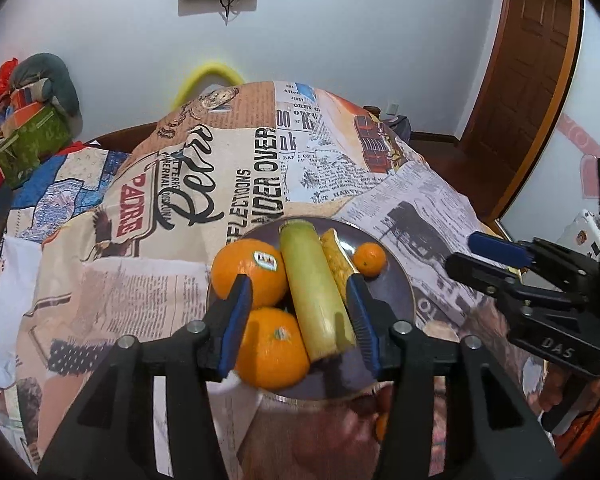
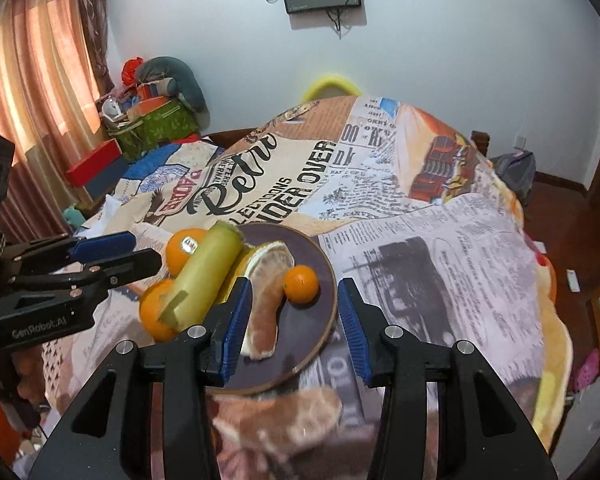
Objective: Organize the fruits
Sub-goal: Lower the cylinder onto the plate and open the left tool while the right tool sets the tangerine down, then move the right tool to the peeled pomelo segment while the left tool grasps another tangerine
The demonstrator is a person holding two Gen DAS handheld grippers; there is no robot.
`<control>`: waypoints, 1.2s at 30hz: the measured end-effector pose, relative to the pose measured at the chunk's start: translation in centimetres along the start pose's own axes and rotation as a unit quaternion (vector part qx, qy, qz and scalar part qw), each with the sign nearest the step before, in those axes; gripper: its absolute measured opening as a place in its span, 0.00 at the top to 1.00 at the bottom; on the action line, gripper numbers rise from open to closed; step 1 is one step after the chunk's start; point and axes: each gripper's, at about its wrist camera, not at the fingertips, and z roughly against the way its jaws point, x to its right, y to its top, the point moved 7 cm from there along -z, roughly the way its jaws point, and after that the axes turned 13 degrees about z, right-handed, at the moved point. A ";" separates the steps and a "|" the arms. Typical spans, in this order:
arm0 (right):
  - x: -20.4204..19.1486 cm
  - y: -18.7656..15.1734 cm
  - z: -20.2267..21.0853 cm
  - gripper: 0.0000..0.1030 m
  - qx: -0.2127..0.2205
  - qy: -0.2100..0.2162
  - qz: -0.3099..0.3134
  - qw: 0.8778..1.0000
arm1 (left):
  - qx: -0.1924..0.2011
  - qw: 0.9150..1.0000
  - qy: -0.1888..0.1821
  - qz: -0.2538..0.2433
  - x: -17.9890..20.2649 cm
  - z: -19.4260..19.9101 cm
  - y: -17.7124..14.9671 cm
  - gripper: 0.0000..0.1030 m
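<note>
A: Where's the fruit?

B: All on the round dark purple plate [image 2: 324, 276], which sits on the newspaper-print cloth [image 2: 440, 248] over the bench. A long pale green stalk [image 1: 312, 292] lies across the plate's middle. On the plate's left side are a large stickered orange [image 1: 248, 272] and a second large orange [image 1: 270, 348], both touching the stalk. A peeled pomelo wedge [image 2: 266, 300] lies right of the stalk, and a small tangerine [image 2: 301, 283] sits by the plate's right edge.

A: The grippers?

B: The left gripper [image 1: 296, 320] hangs spread above the plate, pinching nothing. The right gripper [image 2: 296, 322] is also spread and empty, over the plate's right half.
</note>
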 end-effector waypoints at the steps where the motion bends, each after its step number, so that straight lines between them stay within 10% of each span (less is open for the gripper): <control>1: -0.1 -0.3 0.4 0.60 0.001 0.000 0.000 1.000 | -0.002 1.000 0.000 0.000 0.1 0.3 -0.3 0.52; 31: -0.9 -9.8 4.7 0.59 -0.043 -0.020 -0.024 0.999 | -0.118 0.993 -0.012 -0.015 4.9 -2.1 -12.1 0.45; 36: -1.3 -9.8 4.0 0.45 -0.045 -0.020 -0.020 0.999 | -0.124 0.992 -0.024 -0.020 5.3 -2.3 -12.5 0.46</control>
